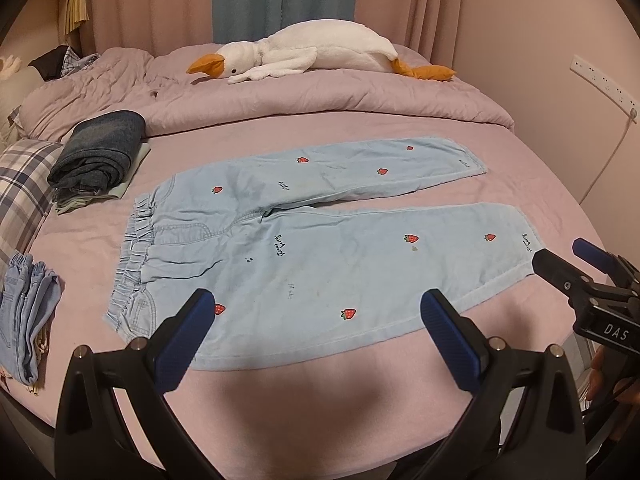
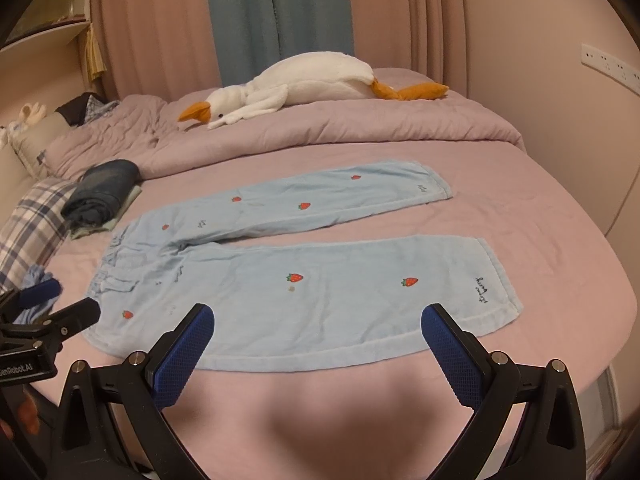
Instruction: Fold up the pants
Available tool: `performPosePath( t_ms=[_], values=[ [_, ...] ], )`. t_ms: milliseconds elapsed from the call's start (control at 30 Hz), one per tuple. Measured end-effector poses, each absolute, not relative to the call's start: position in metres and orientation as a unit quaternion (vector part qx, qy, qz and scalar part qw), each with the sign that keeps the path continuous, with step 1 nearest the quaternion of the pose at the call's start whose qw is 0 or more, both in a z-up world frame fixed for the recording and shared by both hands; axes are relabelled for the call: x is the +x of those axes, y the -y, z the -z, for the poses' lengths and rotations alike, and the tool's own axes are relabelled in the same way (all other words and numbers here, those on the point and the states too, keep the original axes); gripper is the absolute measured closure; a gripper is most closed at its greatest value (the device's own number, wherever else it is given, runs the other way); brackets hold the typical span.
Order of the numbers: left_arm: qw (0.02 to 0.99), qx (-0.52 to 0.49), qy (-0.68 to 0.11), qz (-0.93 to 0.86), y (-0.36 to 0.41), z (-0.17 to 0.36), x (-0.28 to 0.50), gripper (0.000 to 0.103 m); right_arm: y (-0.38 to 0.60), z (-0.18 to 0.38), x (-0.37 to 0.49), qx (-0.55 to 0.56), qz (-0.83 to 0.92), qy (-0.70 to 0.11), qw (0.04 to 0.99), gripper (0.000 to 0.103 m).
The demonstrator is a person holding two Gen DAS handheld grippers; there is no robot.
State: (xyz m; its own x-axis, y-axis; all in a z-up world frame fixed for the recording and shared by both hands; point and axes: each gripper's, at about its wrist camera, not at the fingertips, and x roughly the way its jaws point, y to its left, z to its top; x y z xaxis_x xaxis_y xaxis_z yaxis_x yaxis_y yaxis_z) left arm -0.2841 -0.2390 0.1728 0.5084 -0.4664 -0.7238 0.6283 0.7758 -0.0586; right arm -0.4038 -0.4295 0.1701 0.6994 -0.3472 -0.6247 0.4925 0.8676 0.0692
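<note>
While both hand-held grippers [image 1: 318, 312] gape, pants [image 1: 320, 240] lie flat just beyond.

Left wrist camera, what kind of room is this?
Most likely a bedroom: the pants lie spread on a bed with a rumpled quilt, a plush goose and curtains behind.
</note>
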Motion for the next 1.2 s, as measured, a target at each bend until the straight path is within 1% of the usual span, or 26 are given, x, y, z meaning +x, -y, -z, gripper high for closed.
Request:
performPosePath(
  t_ms=[233,367,433,667,967,1067,1200],
  values=[
    [0.861,0.106,-0.381,0.318,0.239,-0.173,-0.284,0.000,0.429,-0.169,-0.403,0.113,0.229,-0.310,0.916,0.000],
    [0.861,0.107,-0.383,0.318,0.240,-0.173,-0.284,0.000,0.424,-0.169,-0.402,0.105,0.227,-0.288,0.924,0.000],
    [0.860,0.107,-0.384,0.318,0.241,-0.173,-0.284,0.000,0.425,-0.169,-0.400,0.102,0.230,-0.300,0.920,0.000],
    [0.859,0.106,-0.388,0.316,0.242,-0.169,-0.283,0.000,0.425,-0.169,-0.401,0.108,0.227,-0.298,0.921,0.000],
    [0.857,0.103,-0.395,0.316,0.240,-0.164,-0.281,0.000,0.422,-0.166,-0.396,0.110,0.225,-0.322,0.913,0.000],
    [0.846,0.086,-0.413,0.326,0.235,-0.156,-0.274,0.000,0.421,-0.163,-0.393,0.113,0.218,-0.326,0.913,0.000],
    [0.824,0.030,-0.472,0.312,0.214,-0.128,-0.248,0.000,0.412,-0.151,-0.384,0.098,0.194,-0.337,0.916,0.000]
  ],
)
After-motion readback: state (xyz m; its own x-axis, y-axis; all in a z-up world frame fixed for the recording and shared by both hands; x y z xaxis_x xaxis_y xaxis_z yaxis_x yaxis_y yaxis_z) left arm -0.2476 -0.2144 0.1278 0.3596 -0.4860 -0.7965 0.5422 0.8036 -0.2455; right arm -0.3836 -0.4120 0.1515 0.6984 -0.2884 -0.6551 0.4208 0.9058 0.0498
